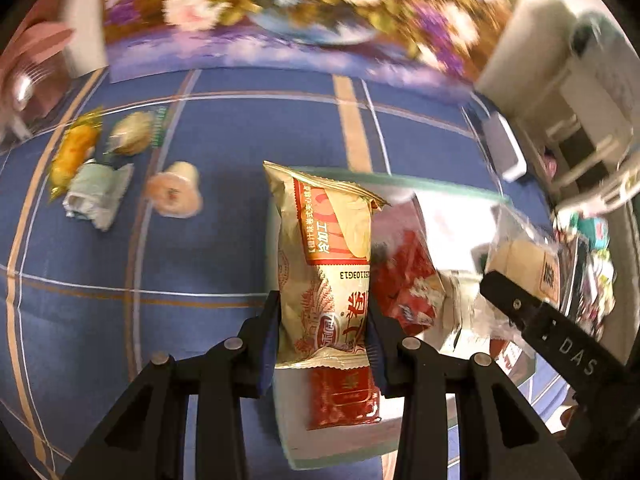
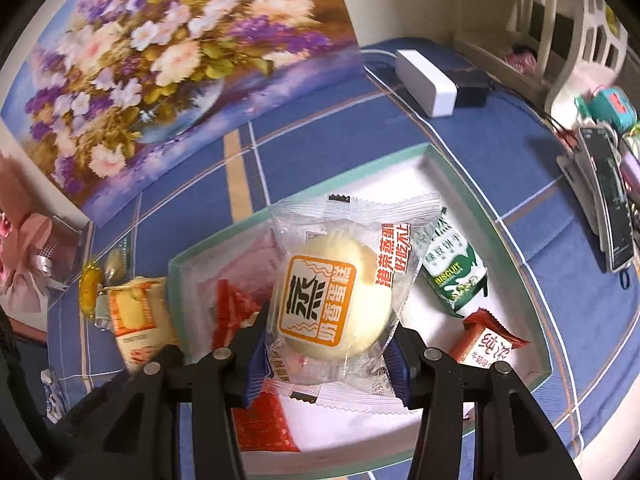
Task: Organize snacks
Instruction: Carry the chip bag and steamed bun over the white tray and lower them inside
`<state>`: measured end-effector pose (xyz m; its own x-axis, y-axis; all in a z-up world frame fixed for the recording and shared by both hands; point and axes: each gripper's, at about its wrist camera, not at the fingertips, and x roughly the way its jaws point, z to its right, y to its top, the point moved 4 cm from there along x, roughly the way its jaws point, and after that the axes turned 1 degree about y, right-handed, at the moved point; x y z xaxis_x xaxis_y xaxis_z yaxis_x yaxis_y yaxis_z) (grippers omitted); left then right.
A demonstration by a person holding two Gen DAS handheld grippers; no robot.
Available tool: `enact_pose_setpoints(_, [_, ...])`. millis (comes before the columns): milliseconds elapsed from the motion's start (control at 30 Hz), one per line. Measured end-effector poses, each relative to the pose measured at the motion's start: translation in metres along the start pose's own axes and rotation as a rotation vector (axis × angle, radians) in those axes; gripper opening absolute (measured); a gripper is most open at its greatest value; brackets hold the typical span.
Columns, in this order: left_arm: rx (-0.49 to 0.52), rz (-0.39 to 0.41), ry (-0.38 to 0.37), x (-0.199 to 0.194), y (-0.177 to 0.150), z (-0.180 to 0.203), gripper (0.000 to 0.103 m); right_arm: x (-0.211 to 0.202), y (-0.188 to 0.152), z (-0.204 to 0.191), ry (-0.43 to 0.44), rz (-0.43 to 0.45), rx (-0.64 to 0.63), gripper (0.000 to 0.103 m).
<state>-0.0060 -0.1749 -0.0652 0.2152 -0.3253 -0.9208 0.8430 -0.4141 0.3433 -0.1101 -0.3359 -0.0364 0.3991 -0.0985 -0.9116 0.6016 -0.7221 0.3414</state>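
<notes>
Both grippers, left (image 1: 324,332) and right (image 2: 326,350), pinch 2 light, probably crushable packets, roll (image 1: 320,264) and cake (image 2: 336,292), above the tray (image 2: 400,156).

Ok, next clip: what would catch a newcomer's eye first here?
Each hand-held gripper is shut on a snack above the green-rimmed white tray. The left hand-held gripper holds a cream-and-red wafer roll packet, the right hand-held gripper a clear-wrapped steamed cake. Behind stands a large floral painting.
</notes>
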Motion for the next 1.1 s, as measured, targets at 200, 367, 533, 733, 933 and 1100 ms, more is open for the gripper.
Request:
enact_pose_setpoints(200, [0.052,-0.035,0.003,0.022,-0.009,0.019,0.040,0.021,-0.006,0.007,0.006,-0.052,0.014,0.053])
enact_pose_setpoints(367, [0.052,-0.048,0.002,0.034,-0.012,0.022,0.040,0.031,-0.008,0.011,-0.019,-0.068,0.016,0.053])
enact_pose_setpoints(533, [0.022,-0.049,-0.035,0.039,-0.011,0.016,0.040,0.039,-0.010,0.019,-0.022,-0.078,0.041,0.053])
enact_pose_setpoints(733, [0.018,-0.053,-0.046,0.040,-0.012,0.014,0.040,0.041,-0.011,0.017,-0.033,-0.075,0.034,0.055])
enact_pose_setpoints(933, [0.027,-0.073,-0.024,0.040,-0.008,0.018,0.045,0.040,-0.009,0.016,-0.055,-0.086,0.025,0.056])
enact_pose_setpoints(1100, [0.042,-0.062,-0.017,0.029,-0.003,0.022,0.057,0.033,-0.006,0.013,-0.045,-0.079,0.018,0.059])
